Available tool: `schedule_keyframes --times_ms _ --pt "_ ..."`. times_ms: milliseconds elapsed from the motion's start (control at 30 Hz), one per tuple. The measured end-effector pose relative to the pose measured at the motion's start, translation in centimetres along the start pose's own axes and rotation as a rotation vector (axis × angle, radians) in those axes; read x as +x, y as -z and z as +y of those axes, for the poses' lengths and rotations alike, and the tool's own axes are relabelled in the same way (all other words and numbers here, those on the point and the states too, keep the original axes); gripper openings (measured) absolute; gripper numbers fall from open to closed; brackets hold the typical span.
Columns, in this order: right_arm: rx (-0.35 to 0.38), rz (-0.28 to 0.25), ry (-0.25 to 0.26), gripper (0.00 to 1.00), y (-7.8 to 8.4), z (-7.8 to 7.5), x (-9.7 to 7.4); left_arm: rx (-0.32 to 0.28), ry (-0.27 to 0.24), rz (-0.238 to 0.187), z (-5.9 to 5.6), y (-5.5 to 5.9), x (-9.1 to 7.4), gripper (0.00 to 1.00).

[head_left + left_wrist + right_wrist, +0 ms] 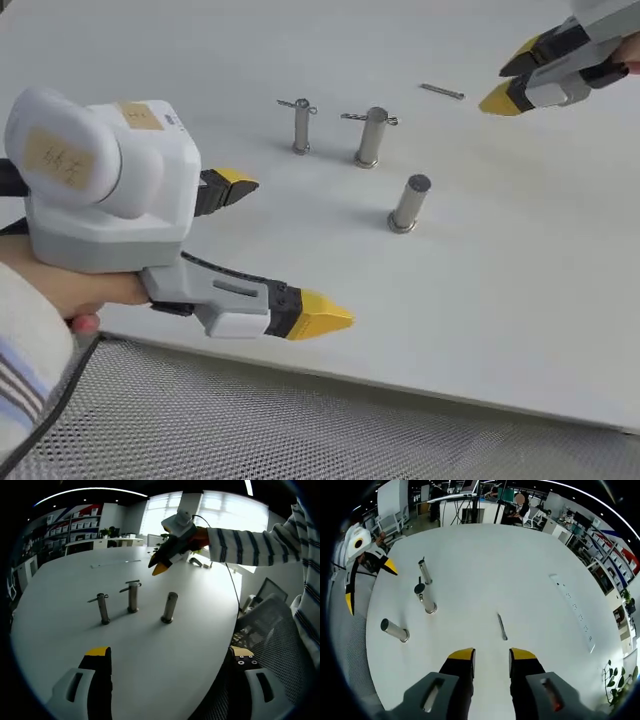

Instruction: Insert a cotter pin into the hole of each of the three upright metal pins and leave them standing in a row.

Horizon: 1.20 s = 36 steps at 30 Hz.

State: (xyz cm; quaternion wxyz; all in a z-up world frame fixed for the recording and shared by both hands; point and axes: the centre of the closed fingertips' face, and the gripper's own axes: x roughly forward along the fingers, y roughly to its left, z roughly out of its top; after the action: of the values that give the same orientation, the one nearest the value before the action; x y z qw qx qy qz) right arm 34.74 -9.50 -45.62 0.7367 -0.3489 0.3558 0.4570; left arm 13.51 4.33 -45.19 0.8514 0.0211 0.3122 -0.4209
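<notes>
Cotter pin flat on table just ahead of right gripper, jaws narrowly parted, empty; left gripper splayed, empty.

A white table carries a bare grey metal cylinder pin, standing upright. Beyond it to the left stand a second pin and a third pin, each crossed near its top by wire. A loose thin metal cotter pin lies flat farther beyond the bare pin, well apart.
</notes>
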Motion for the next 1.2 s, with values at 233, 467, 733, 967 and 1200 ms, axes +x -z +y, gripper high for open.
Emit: schedule_keyframes --times_ms 233,467,733,967,1200 --pt "-0.067 0.036 -0.025 0.20 -0.8 -0.2 2.0 -0.014 -0.012 -0.045 0.2 -1.0 -0.2 0.95" --pt "-0.028 0.045 0.004 0.11 -1.2 -1.4 3.9 -0.057 -0.013 -0.069 0.6 -1.4 -0.1 0.95" --pt "-0.015 0.062 0.006 0.09 -1.4 -1.9 5.4 -0.054 -0.015 -0.070 0.7 -1.3 0.1 0.95" --pt "-0.060 0.110 -0.011 0.08 -0.8 -1.8 6.0 -0.062 -0.009 -0.078 0.6 -1.3 0.2 0.94" --pt "-0.092 0.142 -0.065 0.00 -0.6 -1.0 6.1 -0.059 -0.007 -0.084 0.6 -1.6 0.3 0.93"
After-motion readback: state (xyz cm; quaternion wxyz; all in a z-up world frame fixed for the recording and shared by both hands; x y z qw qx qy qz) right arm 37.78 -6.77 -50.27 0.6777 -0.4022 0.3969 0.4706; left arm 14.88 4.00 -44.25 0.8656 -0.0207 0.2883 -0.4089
